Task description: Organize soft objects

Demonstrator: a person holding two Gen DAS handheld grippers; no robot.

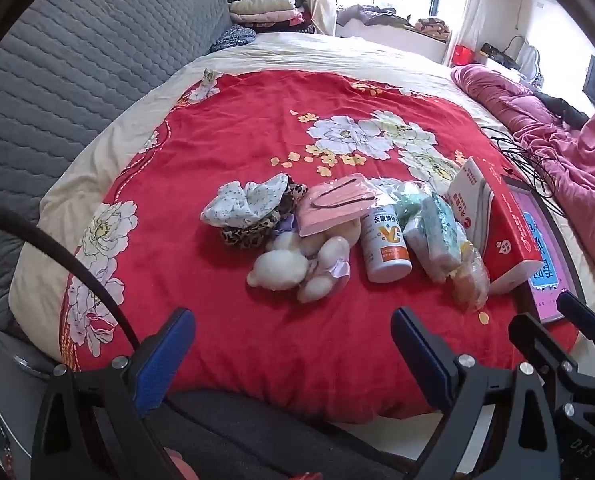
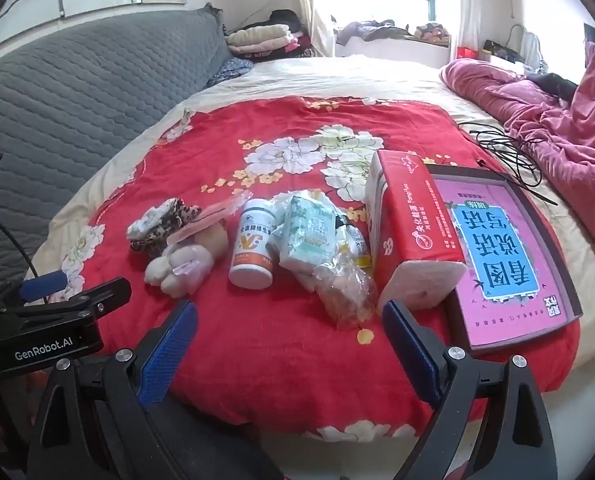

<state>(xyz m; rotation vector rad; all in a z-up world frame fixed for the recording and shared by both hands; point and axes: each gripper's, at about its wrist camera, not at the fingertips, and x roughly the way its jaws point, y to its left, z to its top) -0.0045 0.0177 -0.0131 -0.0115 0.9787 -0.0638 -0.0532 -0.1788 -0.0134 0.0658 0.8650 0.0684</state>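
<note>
White plush toy (image 1: 293, 266) lies touching leopard-print scrunchies (image 1: 253, 210) on red blanket (image 1: 225, 152).

Each hand-held gripper has a black frame with triangular cut-outs, silver round-head screws at the pivots, and two fingers faced with blue textured pads. The left hand-held gripper (image 1: 293, 338) trails a black cable (image 1: 57, 248). Its body shows white "GenRobot.AI" lettering. The right hand-held gripper (image 2: 289, 334) matches it.

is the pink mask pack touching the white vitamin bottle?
Touching. In the left wrist view the flat pink mask pack overlaps the cap end of the white orange-labelled vitamin bottle, with no red blanket showing between them.
</note>
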